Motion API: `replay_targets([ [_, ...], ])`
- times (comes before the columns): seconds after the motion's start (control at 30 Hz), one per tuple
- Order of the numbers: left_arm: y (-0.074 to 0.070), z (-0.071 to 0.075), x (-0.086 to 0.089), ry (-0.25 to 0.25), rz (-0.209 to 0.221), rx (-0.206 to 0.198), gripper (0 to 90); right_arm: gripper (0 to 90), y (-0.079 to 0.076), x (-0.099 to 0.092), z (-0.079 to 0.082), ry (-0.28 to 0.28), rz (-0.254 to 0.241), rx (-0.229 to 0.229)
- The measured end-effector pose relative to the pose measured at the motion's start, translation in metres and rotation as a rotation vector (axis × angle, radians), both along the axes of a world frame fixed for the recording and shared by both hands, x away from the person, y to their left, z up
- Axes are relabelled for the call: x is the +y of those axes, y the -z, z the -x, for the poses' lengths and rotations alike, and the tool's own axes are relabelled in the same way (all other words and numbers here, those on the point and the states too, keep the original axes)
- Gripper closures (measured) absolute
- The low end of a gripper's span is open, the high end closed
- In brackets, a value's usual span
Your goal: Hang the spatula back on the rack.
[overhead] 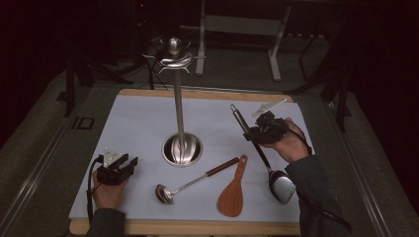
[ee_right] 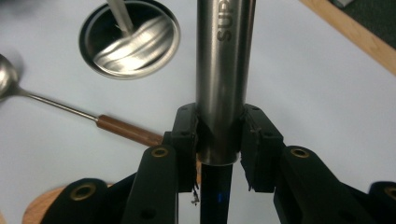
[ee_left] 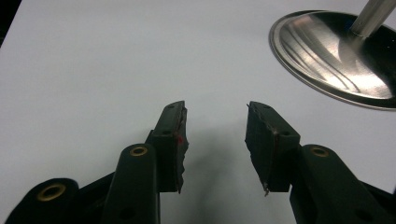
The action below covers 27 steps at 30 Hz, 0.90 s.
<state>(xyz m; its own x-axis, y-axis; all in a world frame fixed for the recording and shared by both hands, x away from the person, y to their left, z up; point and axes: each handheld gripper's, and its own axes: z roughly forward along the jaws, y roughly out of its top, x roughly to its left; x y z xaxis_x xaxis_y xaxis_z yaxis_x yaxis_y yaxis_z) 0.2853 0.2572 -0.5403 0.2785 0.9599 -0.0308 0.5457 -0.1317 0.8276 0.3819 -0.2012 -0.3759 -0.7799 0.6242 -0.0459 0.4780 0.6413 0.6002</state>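
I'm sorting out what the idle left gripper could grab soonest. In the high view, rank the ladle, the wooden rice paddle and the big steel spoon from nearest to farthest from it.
Measured from the left gripper:
1. Ladle, just to its right, bowl end closest.
2. Wooden rice paddle, farther right, near the front edge.
3. Big steel spoon, at the right side, its handle clamped in the right gripper.

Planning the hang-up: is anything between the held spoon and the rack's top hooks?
Nothing visible. The right gripper clamps the spoon by its steel handle, lifted right of the rack; its hooks are bare, with open air between.
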Motion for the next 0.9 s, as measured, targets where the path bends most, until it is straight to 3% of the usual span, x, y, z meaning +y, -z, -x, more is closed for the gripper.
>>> replay_targets([
  [0.1, 0.000, 0.000, 0.000, -0.002, 0.001, -0.001, 58.3, 69.3, -0.007, 0.005, 0.005, -0.023, -0.024, -0.029],
  [0.43, 0.000, 0.000, 0.000, -0.001, 0.002, -0.001, 58.3, 69.3, -0.019, 0.011, 0.013, -0.073, -0.085, -0.062],
  [0.47, 0.000, 0.000, 0.000, -0.002, 0.003, -0.001, 58.3, 69.3, -0.023, 0.012, 0.015, -0.096, -0.129, -0.085],
  [0.9, 0.000, 0.000, 0.000, -0.002, 0.002, -0.001, 58.3, 69.3, -0.041, 0.011, 0.025, -0.144, -0.246, -0.148],
])
